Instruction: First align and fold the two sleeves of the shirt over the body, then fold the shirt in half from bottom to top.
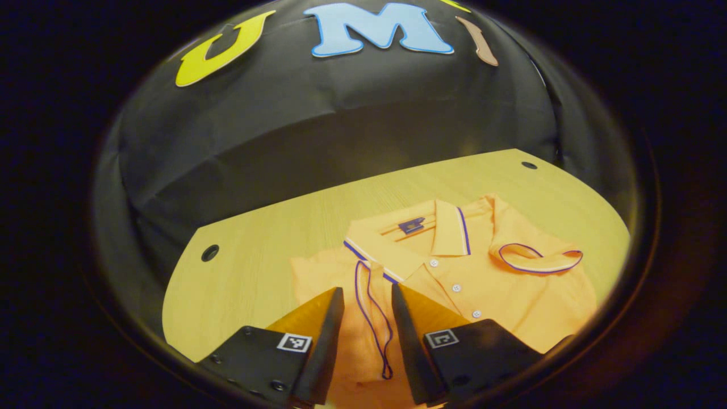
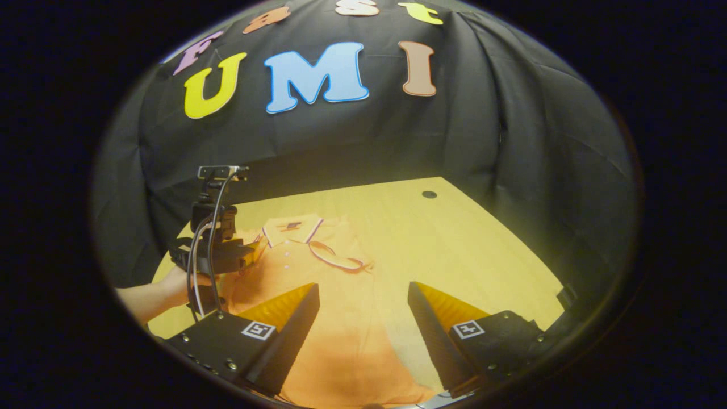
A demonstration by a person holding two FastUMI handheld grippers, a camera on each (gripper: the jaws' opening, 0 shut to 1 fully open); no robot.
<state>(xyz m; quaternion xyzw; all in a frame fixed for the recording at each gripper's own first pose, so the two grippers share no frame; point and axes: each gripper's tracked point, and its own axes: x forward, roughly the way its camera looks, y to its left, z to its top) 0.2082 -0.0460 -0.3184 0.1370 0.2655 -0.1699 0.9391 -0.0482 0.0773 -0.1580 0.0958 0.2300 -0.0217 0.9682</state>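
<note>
Left gripper [image 1: 367, 295] fingers apart over folded sleeve cuff [image 1: 372, 318]; right gripper [image 2: 363, 292] fingers wide apart above orange shirt [image 2: 341, 341] on desk [image 2: 454, 238].

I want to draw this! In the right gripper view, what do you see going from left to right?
A person's hand → the other hand-held gripper → the shirt collar → the folded sleeve's striped cuff → bare table with a small hole.
</note>
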